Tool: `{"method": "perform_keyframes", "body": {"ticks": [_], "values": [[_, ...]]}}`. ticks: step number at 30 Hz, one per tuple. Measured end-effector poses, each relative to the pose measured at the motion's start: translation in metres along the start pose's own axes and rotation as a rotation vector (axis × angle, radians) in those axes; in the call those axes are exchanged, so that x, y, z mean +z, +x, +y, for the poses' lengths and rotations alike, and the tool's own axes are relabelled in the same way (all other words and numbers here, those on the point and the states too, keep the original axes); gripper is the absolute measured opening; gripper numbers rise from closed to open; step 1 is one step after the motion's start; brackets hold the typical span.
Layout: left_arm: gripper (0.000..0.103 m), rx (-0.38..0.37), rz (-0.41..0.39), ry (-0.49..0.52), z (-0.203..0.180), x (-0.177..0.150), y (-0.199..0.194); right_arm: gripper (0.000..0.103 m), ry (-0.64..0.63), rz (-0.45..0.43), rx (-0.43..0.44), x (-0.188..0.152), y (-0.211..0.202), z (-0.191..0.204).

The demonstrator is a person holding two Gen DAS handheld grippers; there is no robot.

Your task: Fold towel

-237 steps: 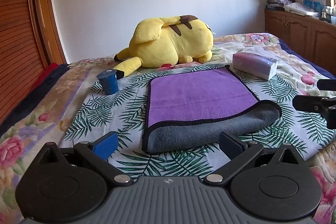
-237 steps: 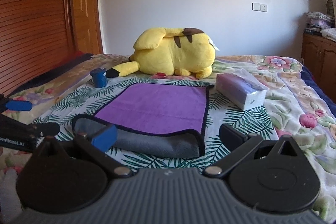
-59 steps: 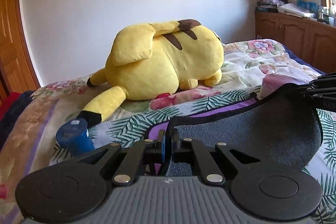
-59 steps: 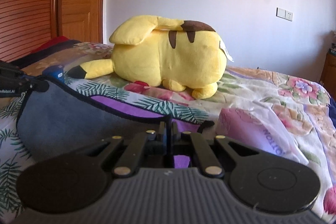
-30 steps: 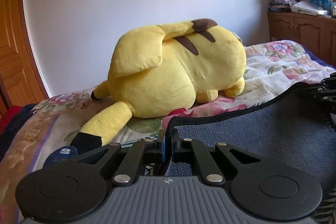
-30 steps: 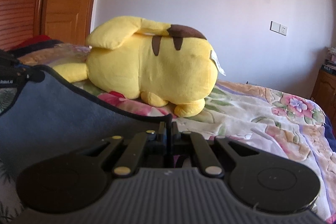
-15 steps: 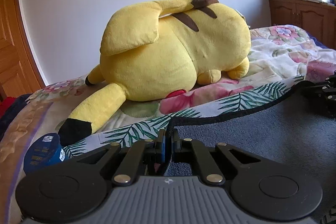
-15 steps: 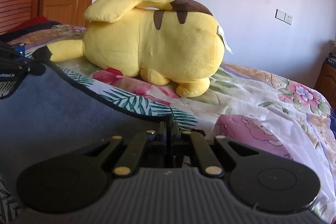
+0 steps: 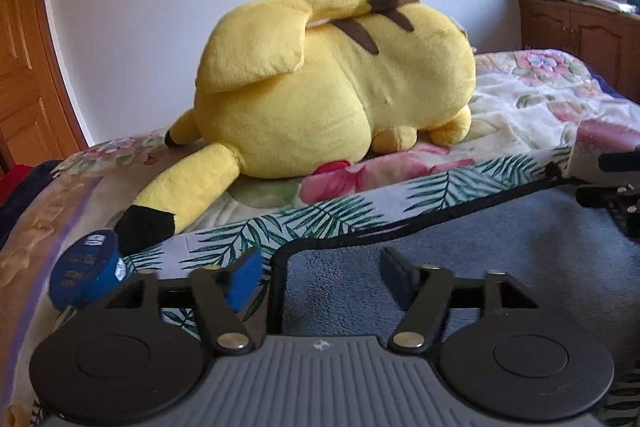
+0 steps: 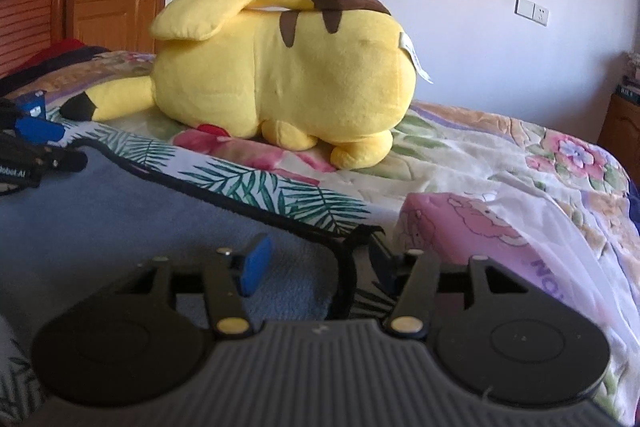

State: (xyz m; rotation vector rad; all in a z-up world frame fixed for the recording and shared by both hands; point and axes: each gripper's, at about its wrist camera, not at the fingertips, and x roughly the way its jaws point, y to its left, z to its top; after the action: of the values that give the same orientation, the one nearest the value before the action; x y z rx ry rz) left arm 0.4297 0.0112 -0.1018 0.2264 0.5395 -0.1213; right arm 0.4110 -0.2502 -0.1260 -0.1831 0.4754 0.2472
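Note:
The towel (image 9: 500,255) lies on the bed with its grey side up and a black hem; it also shows in the right wrist view (image 10: 140,223). My left gripper (image 9: 320,275) is open over the towel's far left corner, the hem lying between its fingers. My right gripper (image 10: 320,263) is open over the far right corner, the hem between its fingers too. Each gripper shows at the edge of the other's view.
A big yellow plush toy (image 9: 332,79) lies just beyond the towel's far edge. A blue cup (image 9: 86,271) stands at the towel's left. A pink tissue pack (image 10: 500,239) lies at its right. A wooden cabinet (image 9: 580,27) stands at the far right.
Both grippers carried the towel's near corners over to the far edge, lowered them, and have now opened, letting the corners go. The purple side is covered by the grey side.

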Motion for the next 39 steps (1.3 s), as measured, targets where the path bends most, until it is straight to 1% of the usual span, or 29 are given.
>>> {"method": "perform_keyframes", "body": {"ticks": [2, 3, 5, 7, 9, 11, 13, 14, 15, 16, 18, 22, 30, 34, 39], "values": [[0.080, 0.000, -0.013, -0.005, -0.002, 0.001, -0.009, 0.060, 0.014, 0.000, 0.001, 0.001, -0.008, 0.000], [0.081, -0.001, -0.015, -0.007, -0.003, 0.002, -0.014, 0.065, 0.021, 0.000, 0.001, 0.001, -0.011, -0.001], [0.083, -0.009, -0.012, -0.014, -0.005, 0.003, -0.023, 0.070, 0.040, 0.005, 0.004, 0.003, -0.019, -0.001], [0.084, -0.020, -0.007, -0.020, -0.007, 0.003, -0.031, 0.073, 0.057, 0.013, 0.009, 0.004, -0.026, -0.002], [0.088, -0.022, -0.005, -0.022, -0.009, 0.004, -0.040, 0.082, 0.069, 0.018, 0.007, 0.004, -0.033, -0.001], [0.093, -0.022, -0.009, -0.024, -0.011, 0.004, -0.051, 0.083, 0.082, 0.021, 0.013, 0.004, -0.041, -0.001], [0.093, -0.031, -0.014, -0.020, -0.015, 0.005, -0.062, 0.086, 0.088, 0.027, 0.018, 0.005, -0.049, 0.001], [0.095, -0.035, -0.018, -0.014, -0.017, 0.005, -0.067, 0.092, 0.092, 0.029, 0.020, 0.006, -0.054, 0.002], [0.097, -0.040, -0.022, -0.011, -0.019, 0.006, -0.073, 0.096, 0.095, 0.027, 0.021, 0.006, -0.058, 0.003], [0.100, -0.045, -0.025, -0.010, -0.022, 0.007, -0.079, 0.098, 0.098, 0.024, 0.023, 0.007, -0.063, 0.004], [0.101, -0.055, -0.031, -0.007, -0.025, 0.009, -0.090, 0.103, 0.105, 0.018, 0.024, 0.008, -0.073, 0.006], [0.103, -0.060, -0.040, 0.021, -0.032, 0.022, -0.111, 0.103, 0.121, 0.024, 0.028, 0.013, -0.089, 0.007], [0.103, -0.059, -0.072, 0.014, -0.033, 0.044, -0.153, 0.103, 0.115, 0.006, 0.020, 0.026, -0.124, 0.009], [0.103, -0.054, -0.069, 0.005, -0.033, 0.045, -0.172, 0.103, 0.125, -0.005, 0.015, 0.031, -0.142, 0.009], [0.103, -0.040, -0.062, 0.008, -0.036, 0.039, -0.198, 0.103, 0.133, -0.012, 0.013, 0.031, -0.165, 0.012]]}}
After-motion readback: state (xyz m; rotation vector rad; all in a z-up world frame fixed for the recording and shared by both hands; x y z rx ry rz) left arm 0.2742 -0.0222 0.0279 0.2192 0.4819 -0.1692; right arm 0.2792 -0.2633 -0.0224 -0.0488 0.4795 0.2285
